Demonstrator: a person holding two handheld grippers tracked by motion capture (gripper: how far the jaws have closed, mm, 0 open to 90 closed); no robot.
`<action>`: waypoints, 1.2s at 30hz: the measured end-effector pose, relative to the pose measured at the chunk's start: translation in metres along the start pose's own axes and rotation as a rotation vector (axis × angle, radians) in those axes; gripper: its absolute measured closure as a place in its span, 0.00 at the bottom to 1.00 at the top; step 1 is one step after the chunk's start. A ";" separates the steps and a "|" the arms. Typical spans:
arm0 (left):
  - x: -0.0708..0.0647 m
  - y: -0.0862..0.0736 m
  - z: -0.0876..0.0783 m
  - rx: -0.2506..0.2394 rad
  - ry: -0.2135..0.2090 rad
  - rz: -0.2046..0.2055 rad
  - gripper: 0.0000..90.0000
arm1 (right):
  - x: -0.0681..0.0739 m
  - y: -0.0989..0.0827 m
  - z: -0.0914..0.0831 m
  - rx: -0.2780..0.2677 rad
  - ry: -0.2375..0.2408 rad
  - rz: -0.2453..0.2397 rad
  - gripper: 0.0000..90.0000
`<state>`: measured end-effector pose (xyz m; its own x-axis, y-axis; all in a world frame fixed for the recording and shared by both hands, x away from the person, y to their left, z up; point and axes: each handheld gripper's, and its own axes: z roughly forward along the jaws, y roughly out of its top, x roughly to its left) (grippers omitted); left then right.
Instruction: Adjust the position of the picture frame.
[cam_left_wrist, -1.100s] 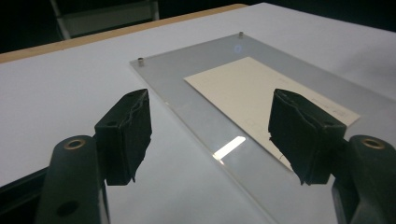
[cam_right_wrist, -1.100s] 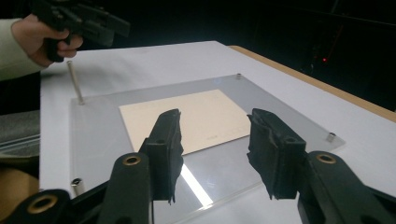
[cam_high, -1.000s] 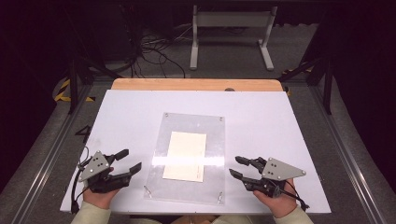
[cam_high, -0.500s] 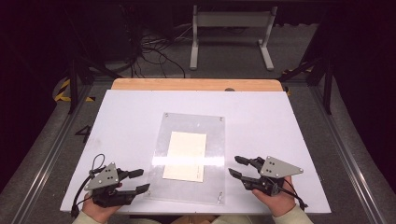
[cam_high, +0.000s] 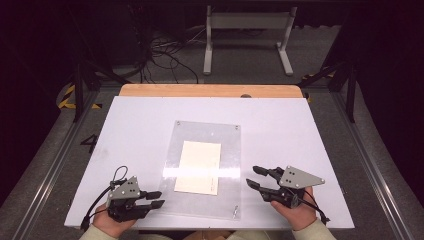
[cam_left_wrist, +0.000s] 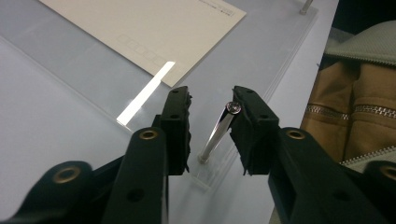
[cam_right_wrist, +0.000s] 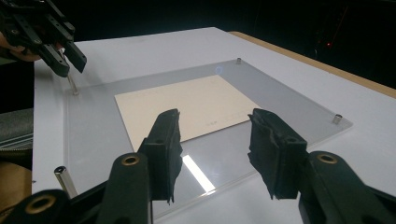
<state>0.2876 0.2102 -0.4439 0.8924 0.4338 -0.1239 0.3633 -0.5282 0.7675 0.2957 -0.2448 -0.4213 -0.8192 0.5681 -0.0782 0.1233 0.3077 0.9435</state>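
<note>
The metal pin (cam_left_wrist: 219, 133) is slim, polished and round-headed, standing tilted in the near-left corner of the clear acrylic plate (cam_high: 227, 150). The left gripper (cam_left_wrist: 211, 126) has just been closing around it — one pad touches the head, the other stands clear. The right gripper (cam_right_wrist: 214, 154) gapes empty over the plate's edge; print on the cream card (cam_high: 198, 166) is too small to read.

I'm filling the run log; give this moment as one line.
left gripper: jaws just closing around corner pin, one pad touching | right gripper: open, hovering over clear plate | paper: under plate
</note>
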 end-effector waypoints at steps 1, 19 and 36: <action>-0.002 0.000 0.001 0.008 -0.006 0.007 0.84 | 0.000 0.000 0.000 0.001 -0.002 -0.001 0.59; 0.011 0.006 -0.025 -0.072 0.195 -0.019 0.94 | -0.002 -0.001 0.001 -0.004 -0.005 -0.001 0.60; 0.092 0.014 -0.030 -0.175 0.510 -0.280 0.94 | -0.006 -0.006 0.007 0.004 -0.004 0.028 0.66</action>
<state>0.3665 0.2646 -0.4253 0.5127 0.8570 -0.0519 0.4774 -0.2344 0.8468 0.3037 -0.2446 -0.4289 -0.8133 0.5794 -0.0533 0.1481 0.2947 0.9440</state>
